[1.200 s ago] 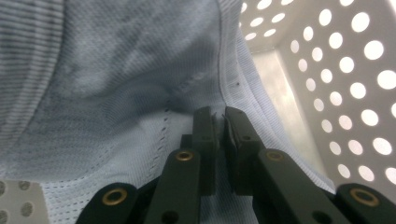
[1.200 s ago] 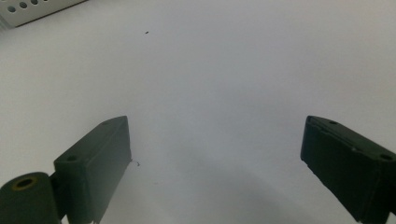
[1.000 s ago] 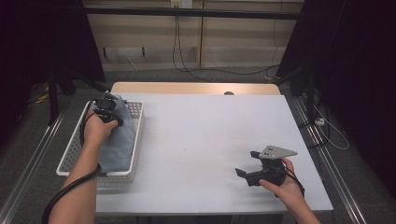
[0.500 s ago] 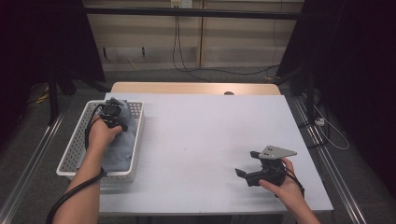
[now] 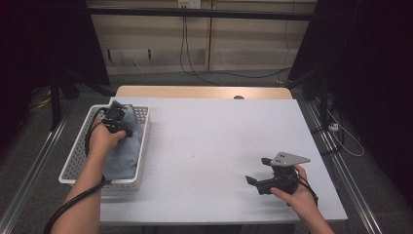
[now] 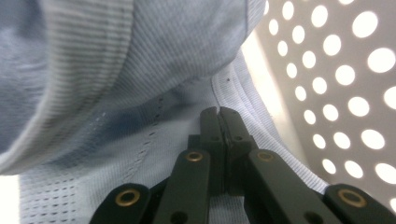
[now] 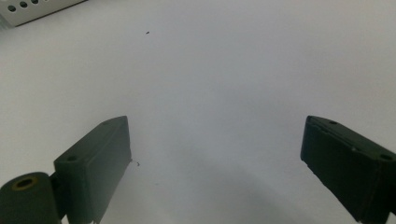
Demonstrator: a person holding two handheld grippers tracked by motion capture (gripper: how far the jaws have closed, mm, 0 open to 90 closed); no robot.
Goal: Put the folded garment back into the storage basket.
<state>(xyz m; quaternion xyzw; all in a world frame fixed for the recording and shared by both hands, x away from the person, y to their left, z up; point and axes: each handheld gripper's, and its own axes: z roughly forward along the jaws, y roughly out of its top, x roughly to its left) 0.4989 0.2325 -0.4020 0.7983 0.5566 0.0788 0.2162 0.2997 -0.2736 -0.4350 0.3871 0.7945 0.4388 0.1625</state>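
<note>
Left tongs [image 5: 118, 120] lower, probably, over white table [image 5: 214, 141].

A pale blue cloth [image 5: 122, 151] of fine ribbed knit, with small rows of eyelet holes and a stitched hem, lies crumpled in the white perforated basket [image 5: 78, 161] at the left edge of the tabletop. It fills the basket's right half, bunched higher toward the far end, one fold draped against the perforated wall [image 6: 345, 84].
</note>
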